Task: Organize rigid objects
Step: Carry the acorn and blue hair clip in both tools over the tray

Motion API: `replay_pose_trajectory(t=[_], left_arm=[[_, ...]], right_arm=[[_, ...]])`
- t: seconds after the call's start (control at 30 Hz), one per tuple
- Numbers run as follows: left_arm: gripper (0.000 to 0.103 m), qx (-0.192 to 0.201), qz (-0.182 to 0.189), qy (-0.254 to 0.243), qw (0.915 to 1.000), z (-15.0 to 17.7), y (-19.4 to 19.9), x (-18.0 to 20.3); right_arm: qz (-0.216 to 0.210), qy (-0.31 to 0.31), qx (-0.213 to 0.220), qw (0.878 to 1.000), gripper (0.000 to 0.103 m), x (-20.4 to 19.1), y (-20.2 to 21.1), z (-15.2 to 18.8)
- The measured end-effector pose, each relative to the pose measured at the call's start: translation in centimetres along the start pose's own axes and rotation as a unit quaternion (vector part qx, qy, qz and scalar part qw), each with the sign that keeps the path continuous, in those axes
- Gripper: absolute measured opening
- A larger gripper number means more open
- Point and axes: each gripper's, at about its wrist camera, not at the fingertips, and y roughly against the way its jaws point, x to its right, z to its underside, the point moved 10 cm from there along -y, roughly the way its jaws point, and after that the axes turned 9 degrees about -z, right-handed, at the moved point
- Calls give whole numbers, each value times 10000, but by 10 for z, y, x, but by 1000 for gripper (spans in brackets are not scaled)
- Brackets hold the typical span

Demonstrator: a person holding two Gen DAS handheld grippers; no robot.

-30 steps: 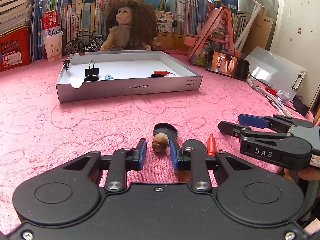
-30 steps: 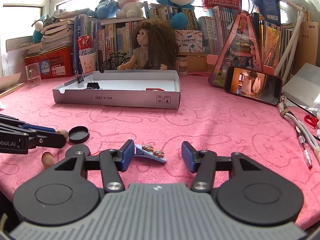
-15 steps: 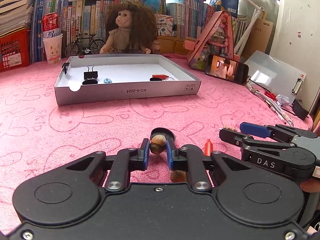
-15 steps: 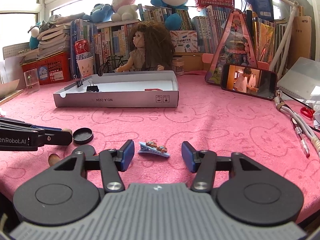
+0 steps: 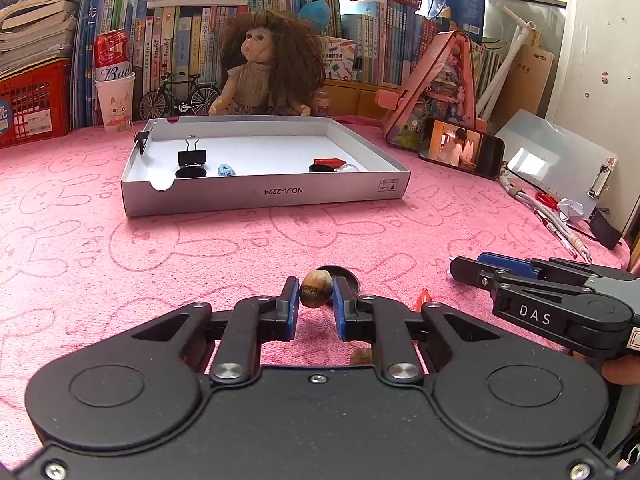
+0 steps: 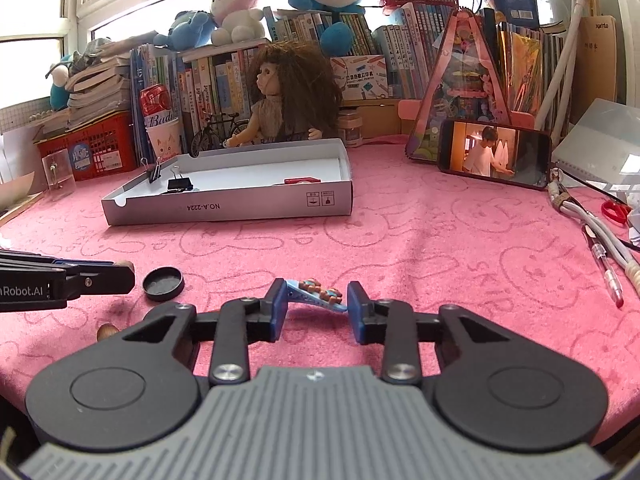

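Observation:
My left gripper (image 5: 316, 294) is shut on a small brown nut (image 5: 316, 289), low over the pink cloth. A black cap (image 5: 349, 276) lies just behind the nut, a red cone piece (image 5: 423, 295) is to its right, and a second nut (image 5: 360, 357) sits under the fingers. My right gripper (image 6: 317, 306) has its jaws closing, and both pads touch the ends of a blue hair clip (image 6: 316, 295) with little bears, which is tilted up at its left end. The white box tray (image 5: 264, 197) farther back holds binder clips, a cap and small pieces.
Along the back stand a doll (image 5: 268, 72), books, a red crate and a cup with a can. A phone (image 6: 494, 154) leans at the right. Cables, pens (image 6: 604, 274) and red scissors lie along the right edge. Another black cap (image 6: 163, 283) lies left of the right gripper.
The left jaws closed onto the nut. The right jaws stayed wide, then closed onto the hair clip and tipped its left end up. Neither hand travelled.

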Motion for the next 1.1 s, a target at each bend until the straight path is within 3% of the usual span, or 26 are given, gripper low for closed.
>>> replay_pose_trajectory(t=[0.73,1.1], left_arm=[[17,140,-189,215,9995,-22,-6,-18],[17,394,-305,276,9984,-48,-11,-29]], right_arm=[[-36,43,190,9998,37,-2,-6,-22],[-74,14,282,9996,37,-4,-18,-42]])
